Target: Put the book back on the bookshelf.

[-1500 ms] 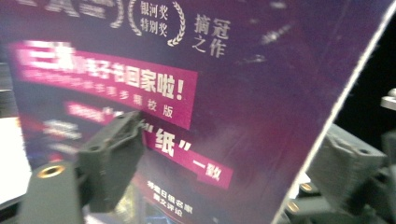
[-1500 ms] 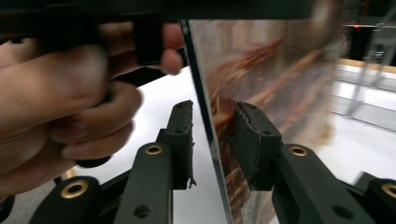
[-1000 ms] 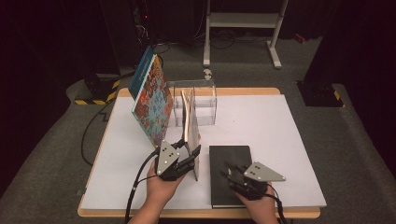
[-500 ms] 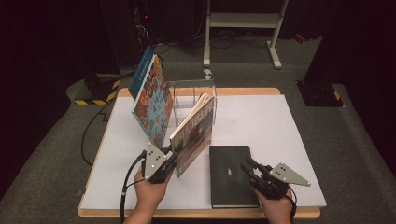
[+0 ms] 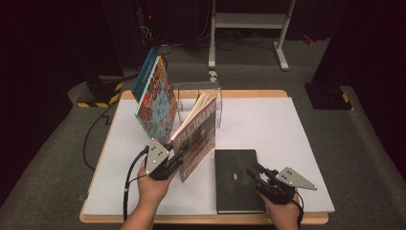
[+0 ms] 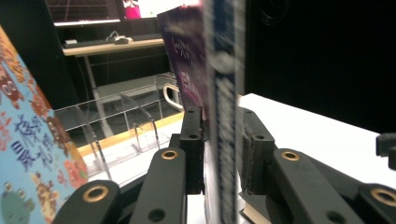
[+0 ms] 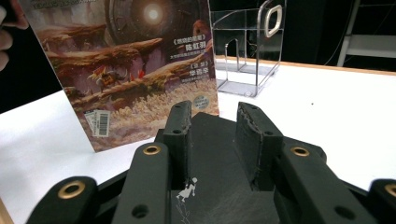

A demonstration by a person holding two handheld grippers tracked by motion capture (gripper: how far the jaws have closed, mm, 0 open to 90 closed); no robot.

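A book with a brown painted cover [image 5: 197,136] stands tilted on the white table, pages fanning at its top. My left gripper [image 5: 178,162] is shut on its lower edge; its jaws have just been opening slightly, with the book's edge [image 6: 224,116] still touching both pads. The same cover [image 7: 135,65] fills the upper left of the right gripper view. A black book [image 5: 237,184] lies flat near the front edge. My right gripper [image 5: 254,173] hovers over its right side, open, with the black cover [image 7: 212,154] below and nothing between the pads [image 7: 256,135].
A colourful book [image 5: 155,98] leans in the left end of a clear acrylic rack [image 5: 218,103] at the back of the table [image 5: 268,124]. A black cable [image 5: 129,187] trails off my left gripper. Dark floor and a white desk frame [image 5: 249,21] lie beyond.
The brown book has tipped from nearly upright and edge-on to leaning right with its cover showing, and the left hand rolled with it. The right gripper has shifted right over the black book.
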